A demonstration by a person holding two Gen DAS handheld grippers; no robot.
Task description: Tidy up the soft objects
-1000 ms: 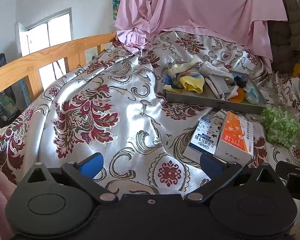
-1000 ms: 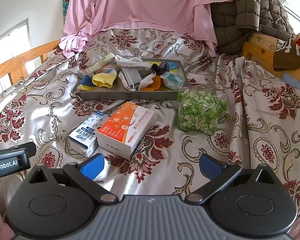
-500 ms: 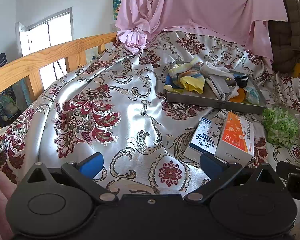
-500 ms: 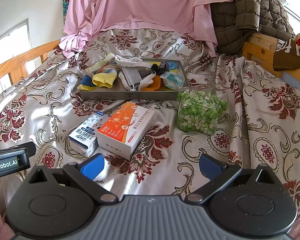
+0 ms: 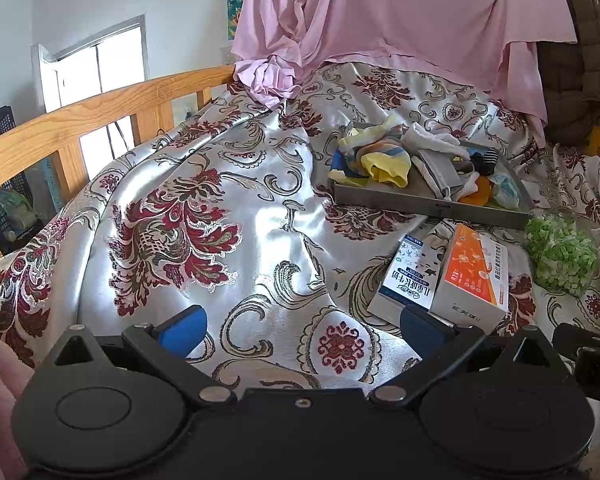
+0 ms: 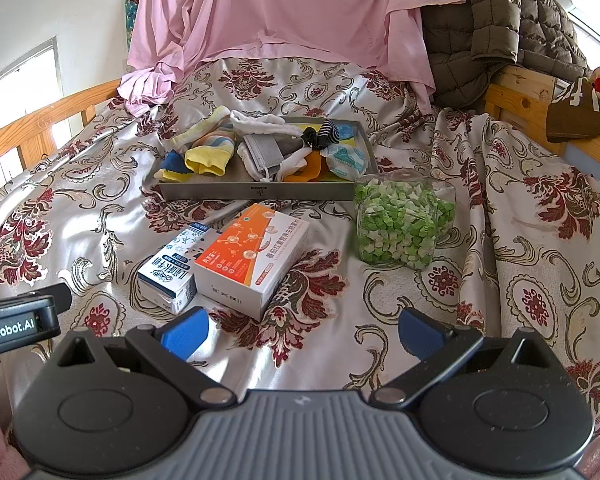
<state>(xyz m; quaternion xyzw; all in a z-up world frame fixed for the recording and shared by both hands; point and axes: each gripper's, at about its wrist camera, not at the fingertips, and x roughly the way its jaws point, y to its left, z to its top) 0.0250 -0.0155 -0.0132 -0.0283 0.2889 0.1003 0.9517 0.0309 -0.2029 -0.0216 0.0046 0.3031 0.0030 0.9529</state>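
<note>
While both grippers hover low over the near end of the bed, each has its blue-padded jaws spread wide with nothing between them: the left gripper (image 5: 302,326) sits above bare floral bedspread (image 5: 220,216), and the right gripper (image 6: 304,330) faces the middle of the bed. Far from both, a shallow gray tray (image 6: 260,191) lies on the bedspread, holding a loose heap of soft things: a yellow sock (image 6: 210,160) at its left, a striped sock (image 6: 216,136) behind that, a gray cloth (image 6: 262,152) in the middle, a white sock (image 6: 266,120) along the far edge, a black-and-white piece (image 6: 322,132) toward the far right and an orange piece (image 6: 304,168) near the front wall. Just near of the tray, two boxes lie touching side by side, a blue-and-white box (image 6: 172,268) on the left and an orange-and-white box (image 6: 252,256) on the right. Right of them stands a clear container of green bits (image 6: 400,224), close to the tray's near right corner. A pink sheet (image 6: 284,16) hangs at the far end, with a brown quilted jacket (image 6: 500,20) to its right and a wooden rail (image 5: 80,128) along the left side.
</note>
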